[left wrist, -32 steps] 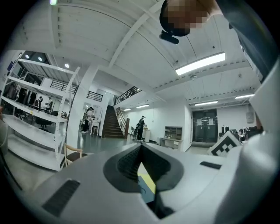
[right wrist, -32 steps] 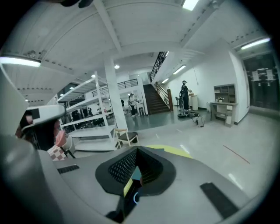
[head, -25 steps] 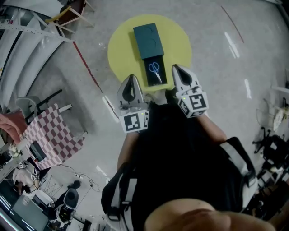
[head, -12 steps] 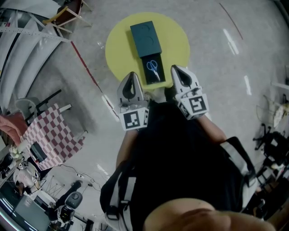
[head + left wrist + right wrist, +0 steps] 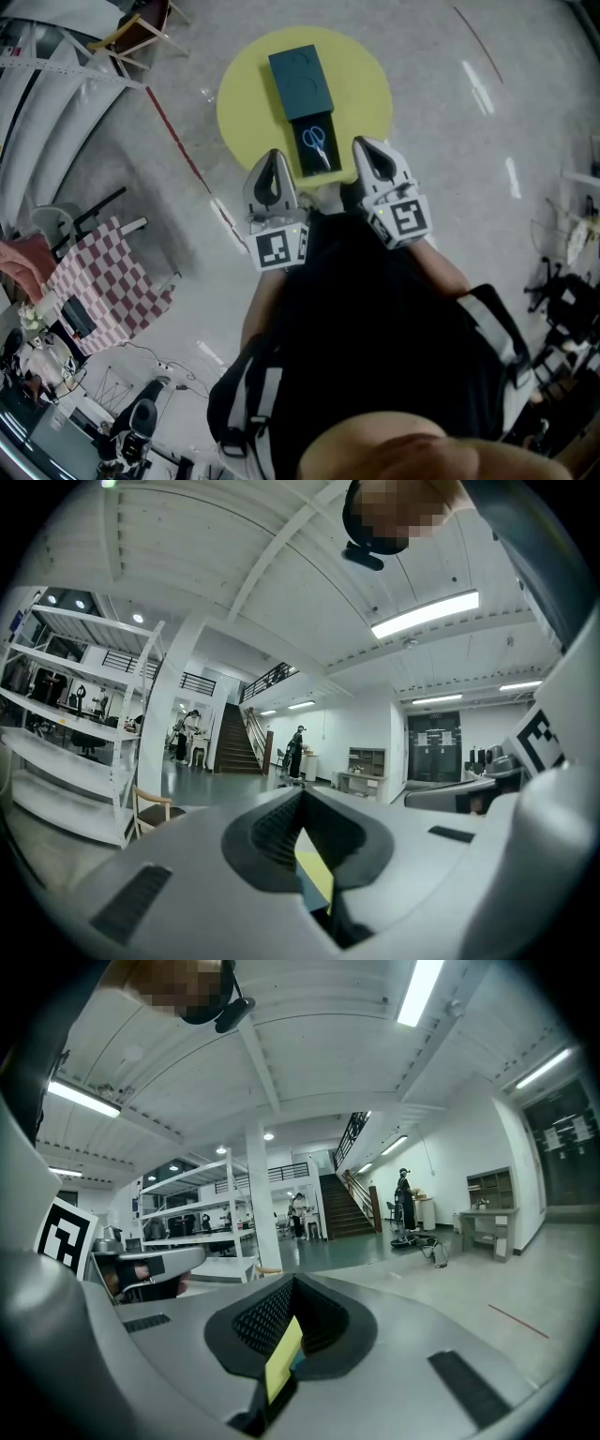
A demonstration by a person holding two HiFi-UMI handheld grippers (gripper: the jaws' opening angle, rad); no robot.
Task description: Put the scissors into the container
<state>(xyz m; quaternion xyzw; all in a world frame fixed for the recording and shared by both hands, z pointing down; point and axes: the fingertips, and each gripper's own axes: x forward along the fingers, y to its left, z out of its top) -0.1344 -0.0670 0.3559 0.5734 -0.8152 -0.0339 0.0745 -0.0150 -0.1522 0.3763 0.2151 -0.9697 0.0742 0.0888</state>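
Bearing container point(image 5: 300, 80): yellow table point(image 5: 366, 89) (grey floor point(image 5: 450, 150)).

The round table top point(image 5: 366, 84) is plain bright yellow. On it, the long rectangular container point(image 5: 302, 82) is dark teal over its covered part and black in its open part. There the small scissors point(image 5: 316, 142) show blue handles and pale silvery blades. The left gripper point(image 5: 272, 159) and the right gripper point(image 5: 362, 145) are light grey, with black inner pads that the gripper views show textured in a fine grid. Their marker cubes point(image 5: 278, 251) carry black square patterns on white. The speckled floor point(image 5: 450, 141) is pale grey, crossed by a thin red line point(image 5: 183, 150). A draped cloth point(image 5: 108, 281) is chequered red and white. The person's clothing point(image 5: 375, 319) is black, with grey-white straps point(image 5: 258, 403).
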